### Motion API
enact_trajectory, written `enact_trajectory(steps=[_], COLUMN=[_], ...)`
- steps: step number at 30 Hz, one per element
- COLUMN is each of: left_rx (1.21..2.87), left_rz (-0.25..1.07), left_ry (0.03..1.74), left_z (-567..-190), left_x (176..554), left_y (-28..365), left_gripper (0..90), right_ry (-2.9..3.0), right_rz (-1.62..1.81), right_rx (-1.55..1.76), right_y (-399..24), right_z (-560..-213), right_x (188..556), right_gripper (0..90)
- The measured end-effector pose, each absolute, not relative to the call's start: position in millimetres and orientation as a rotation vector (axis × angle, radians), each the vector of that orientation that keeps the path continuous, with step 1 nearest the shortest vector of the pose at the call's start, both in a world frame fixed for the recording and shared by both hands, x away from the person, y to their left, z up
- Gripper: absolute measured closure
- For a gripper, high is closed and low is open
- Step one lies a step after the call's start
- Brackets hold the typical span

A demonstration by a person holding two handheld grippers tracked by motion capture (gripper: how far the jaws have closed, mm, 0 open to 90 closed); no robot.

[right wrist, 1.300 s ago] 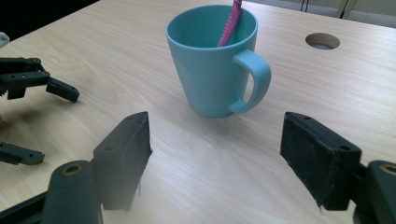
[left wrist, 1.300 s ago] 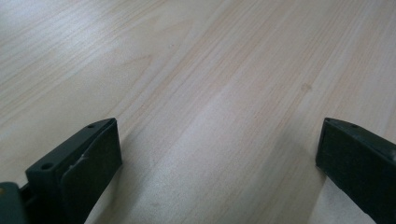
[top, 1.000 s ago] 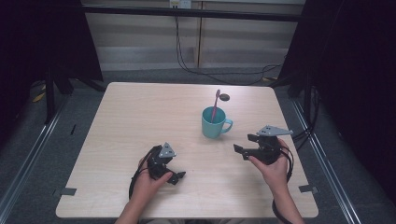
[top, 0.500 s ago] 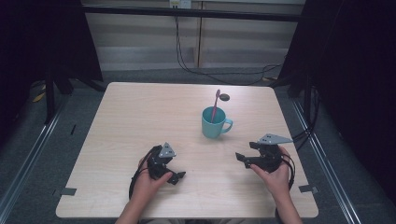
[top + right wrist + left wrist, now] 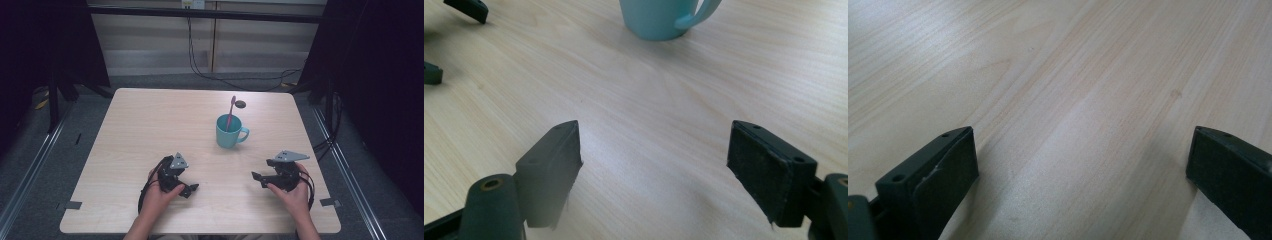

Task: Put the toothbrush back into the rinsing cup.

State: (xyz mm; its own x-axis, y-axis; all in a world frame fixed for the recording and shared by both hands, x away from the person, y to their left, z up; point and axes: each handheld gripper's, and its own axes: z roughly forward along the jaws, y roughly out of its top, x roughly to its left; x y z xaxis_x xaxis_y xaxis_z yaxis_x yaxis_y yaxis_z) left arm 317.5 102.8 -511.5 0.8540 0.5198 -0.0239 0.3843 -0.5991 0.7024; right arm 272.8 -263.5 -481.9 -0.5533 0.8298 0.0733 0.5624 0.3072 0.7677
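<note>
Dark curtains and a pale wall panel with hanging cables close off the space behind the worktop [image 5: 150,130], a light wood square standing on grey floor. Most of its surface lies bare.

Right of centre stands a teal mug [image 5: 229,132], upright, handle turned toward the right edge. A pink spoon [image 5: 231,111] leans inside it, its dark bowl sticking up past the rim toward the far side. In the right gripper view the mug [image 5: 659,17] sits ahead of the jaws, well apart from them.

Near the front edge, the left hand-held gripper [image 5: 189,189] rests low on the wood, jaws spread wide with only bare grain between them, as its own view confirms [image 5: 1083,165]. The right hand-held gripper [image 5: 256,176] sits near the front right, pointing inward, released as well, with nothing between its jaws [image 5: 654,165]; the left one's jaw tips show at the upper left corner of that view.

Judging by this layout, the work looks finished or at rest: the spoon already stands in the mug, both tools are empty and lie well away from it, and nothing else on the worktop waits to be moved.
</note>
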Motion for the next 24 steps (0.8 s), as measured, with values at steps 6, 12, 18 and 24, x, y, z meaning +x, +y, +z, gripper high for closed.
enact_trajectory(steps=[6,12,18,24], left_rx=[2.282,2.283,2.283,2.283], left_rz=[0.235,0.235,0.236,0.236], left_ry=[0.654,0.653,0.653,0.653], left_z=[-511.6,-511.5,-511.5,-511.5], left_x=[317.4,317.5,317.4,317.4], left_y=[102.7,102.7,102.7,102.7], left_gripper=[0.0,0.0,0.0,0.0], right_ry=[2.278,2.309,2.336,2.333], right_rz=[1.062,1.015,0.959,0.968], right_rx=[1.251,1.239,1.230,1.231], right_y=[-262.3,-258.5,-256.7,-256.3], right_z=[-492.1,-499.0,-506.0,-507.7], right_x=[269.9,267.7,266.3,264.9], right_gripper=[21.0,19.7,18.4,15.9])
